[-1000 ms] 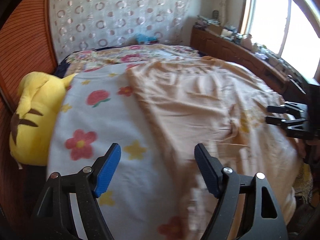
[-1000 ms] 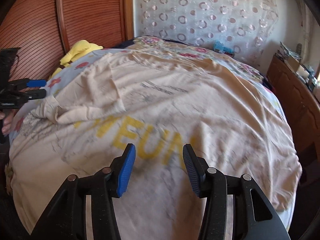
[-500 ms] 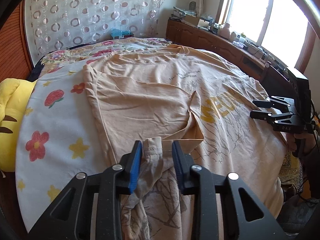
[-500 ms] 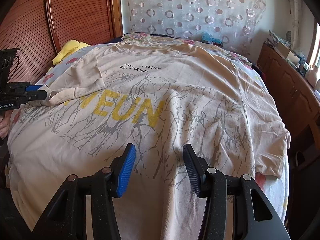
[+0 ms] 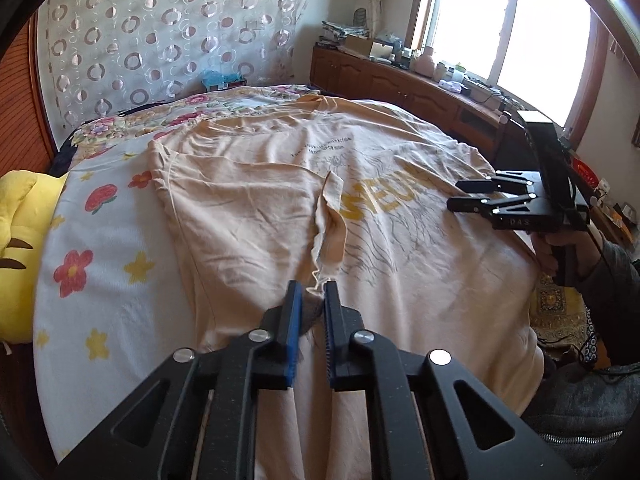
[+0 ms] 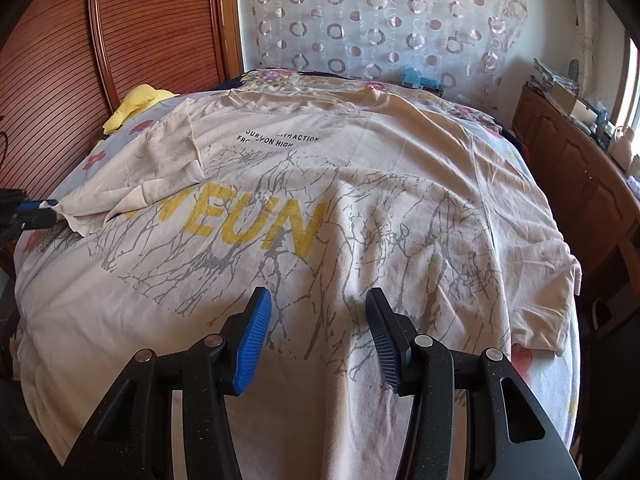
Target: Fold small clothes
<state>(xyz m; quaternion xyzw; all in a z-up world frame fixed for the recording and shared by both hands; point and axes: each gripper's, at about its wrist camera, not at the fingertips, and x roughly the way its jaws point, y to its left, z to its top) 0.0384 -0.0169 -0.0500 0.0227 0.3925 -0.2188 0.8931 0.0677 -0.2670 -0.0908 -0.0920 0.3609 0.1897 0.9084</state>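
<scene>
Left wrist view: the left gripper (image 5: 310, 292) has its jaws closing, and the hem edge of the folded-over sleeve (image 5: 248, 204) runs into the narrow gap between the blue pads (image 5: 294, 320); a bunch of cloth shows dark between them, so the pads pinch the sleeve edge. The sleeve belongs to a beige T-shirt (image 5: 400, 248) spread flat, print side up, over a bed with a floral sheet (image 5: 100, 248). The sleeve lies doubled inward across the shirt's body, its free edge standing up in a ridge that leads from the yellow lettering (image 5: 380, 196) down to the fingertips. A yellow plush toy (image 5: 20, 240) sits at the left edge of the bed, apart from the shirt. The right gripper (image 5: 466, 194) hangs above the shirt's far side, held by a hand (image 5: 568, 248) in a grey sleeve. Right wrist view: the right gripper (image 6: 318, 300) has its fingers spread, with nothing between them; the shirt's lower body with the grey branch print lies beneath the gap, and I cannot tell whether the tips touch the cloth. The left gripper (image 6: 44, 210) shows at the far left edge, clamped on the corner of the folded sleeve (image 6: 148, 176). The other sleeve (image 6: 544, 300) lies flat and unfolded at the right side of the bed. A wooden cabinet (image 6: 580, 168) runs along the right.
</scene>
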